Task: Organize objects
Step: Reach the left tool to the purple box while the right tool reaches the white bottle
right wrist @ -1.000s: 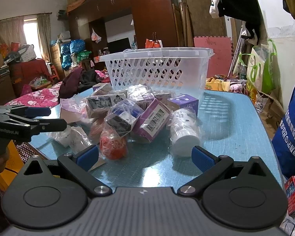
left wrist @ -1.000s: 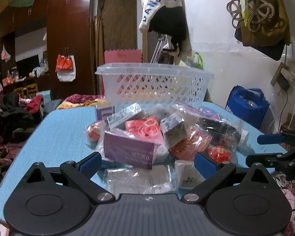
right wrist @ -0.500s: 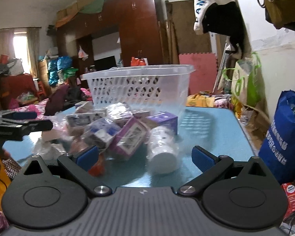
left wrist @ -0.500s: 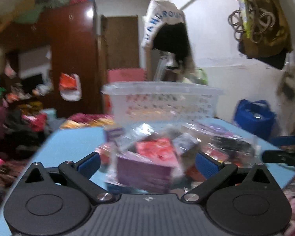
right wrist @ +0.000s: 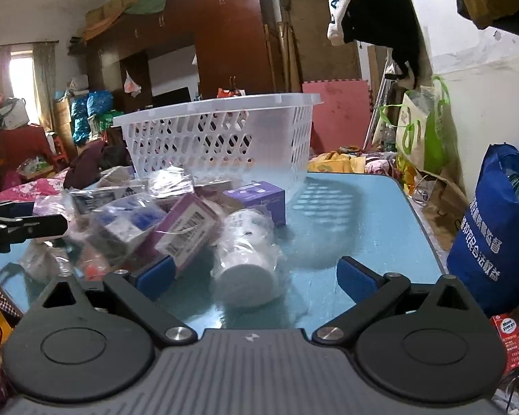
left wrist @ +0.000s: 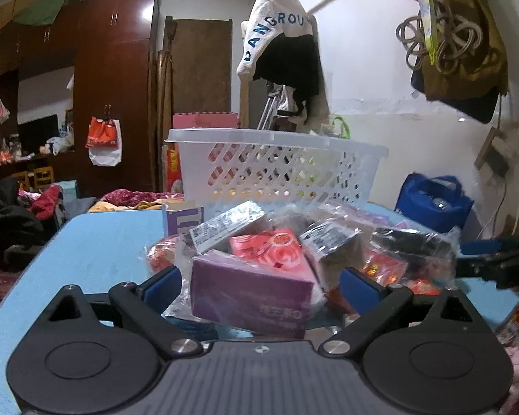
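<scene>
Both hand-held grippers were spread wide, gripping nothing. The left hand-held gripper [left wrist: 259,285] framed a purple cardboard box [left wrist: 251,299] on the blue bench [left wrist: 97,242]; the white perforated plastic basket [left wrist: 276,169] stood at twelve o'clock. The right hand-held gripper [right wrist: 256,276] faced a bagged white cylindrical bottle [right wrist: 247,259].

Translucent perforated plastic basket [left wrist: 276,169]; glossy crinkled plastic wrap on the white bottle [right wrist: 247,254]; matt purple cardboard box [left wrist: 252,297]; smooth, slightly shiny blue counter [right wrist: 373,224]

purple box [left wrist: 251,297] print blurred, basket [left wrist: 276,169] base hidden behind packets
</scene>
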A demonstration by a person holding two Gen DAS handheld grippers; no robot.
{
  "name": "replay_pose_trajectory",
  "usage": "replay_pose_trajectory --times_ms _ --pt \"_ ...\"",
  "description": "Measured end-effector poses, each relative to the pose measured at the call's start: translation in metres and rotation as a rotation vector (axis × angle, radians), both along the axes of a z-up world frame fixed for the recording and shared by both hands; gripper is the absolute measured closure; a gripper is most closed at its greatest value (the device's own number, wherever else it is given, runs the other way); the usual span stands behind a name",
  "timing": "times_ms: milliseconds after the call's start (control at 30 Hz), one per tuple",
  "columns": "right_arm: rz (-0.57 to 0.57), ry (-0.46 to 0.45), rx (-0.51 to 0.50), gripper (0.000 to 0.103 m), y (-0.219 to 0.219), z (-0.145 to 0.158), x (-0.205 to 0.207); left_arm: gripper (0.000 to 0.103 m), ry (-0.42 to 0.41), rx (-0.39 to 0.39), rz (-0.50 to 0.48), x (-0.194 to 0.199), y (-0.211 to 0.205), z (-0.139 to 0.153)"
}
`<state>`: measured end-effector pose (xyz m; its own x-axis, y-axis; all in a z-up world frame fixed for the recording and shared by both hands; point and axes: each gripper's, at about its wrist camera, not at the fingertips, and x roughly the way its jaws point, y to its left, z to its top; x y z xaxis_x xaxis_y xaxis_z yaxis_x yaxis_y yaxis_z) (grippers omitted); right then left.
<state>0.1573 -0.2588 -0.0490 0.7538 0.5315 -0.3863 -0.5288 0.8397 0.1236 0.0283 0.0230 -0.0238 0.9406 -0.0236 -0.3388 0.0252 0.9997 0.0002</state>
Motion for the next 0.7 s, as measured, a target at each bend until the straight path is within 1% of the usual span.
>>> replay_pose_trajectory --times_ms 100,200,233,267,300,367,433,500,567,700 --pt "0.037 0.005 0.009 0.011 0.002 -0.002 0.002 0.003 0.0 0.031 0.003 0.001 -0.002 -0.001" --pt "0.042 -0.003 0.002 0.017 0.003 -0.004 -0.001 0.003 -0.003 0.047 0.009 0.001 -0.003 -0.002" --pt "0.046 -0.004 0.004 0.018 0.003 -0.004 -0.001 0.007 -0.005 0.043 0.008 0.0 -0.003 -0.002" --pt "0.053 -0.006 0.003 0.021 0.004 -0.004 -0.003 0.01 -0.008 0.039 0.007 -0.001 -0.003 -0.002" --pt "0.062 -0.007 0.0 0.028 0.005 -0.004 -0.003 0.014 -0.012 0.038 0.007 -0.002 -0.003 -0.002" --pt "0.074 -0.002 -0.008 0.033 0.006 -0.004 -0.004 0.018 -0.014 0.042 0.003 -0.003 -0.002 -0.001" --pt "0.065 -0.012 -0.024 0.039 0.008 -0.005 -0.006 0.026 -0.021 0.032 0.004 -0.004 0.0 0.0" --pt "0.054 -0.015 -0.024 0.052 0.007 -0.005 -0.007 0.026 -0.023 0.022 0.002 -0.004 0.003 0.001" --pt "0.056 -0.012 -0.017 0.054 0.004 -0.004 -0.008 0.027 -0.03 0.014 0.007 -0.005 0.005 0.002" --pt "0.036 -0.024 -0.011 0.055 -0.003 -0.003 -0.012 0.028 -0.043 0.007 0.009 -0.007 0.007 0.003"
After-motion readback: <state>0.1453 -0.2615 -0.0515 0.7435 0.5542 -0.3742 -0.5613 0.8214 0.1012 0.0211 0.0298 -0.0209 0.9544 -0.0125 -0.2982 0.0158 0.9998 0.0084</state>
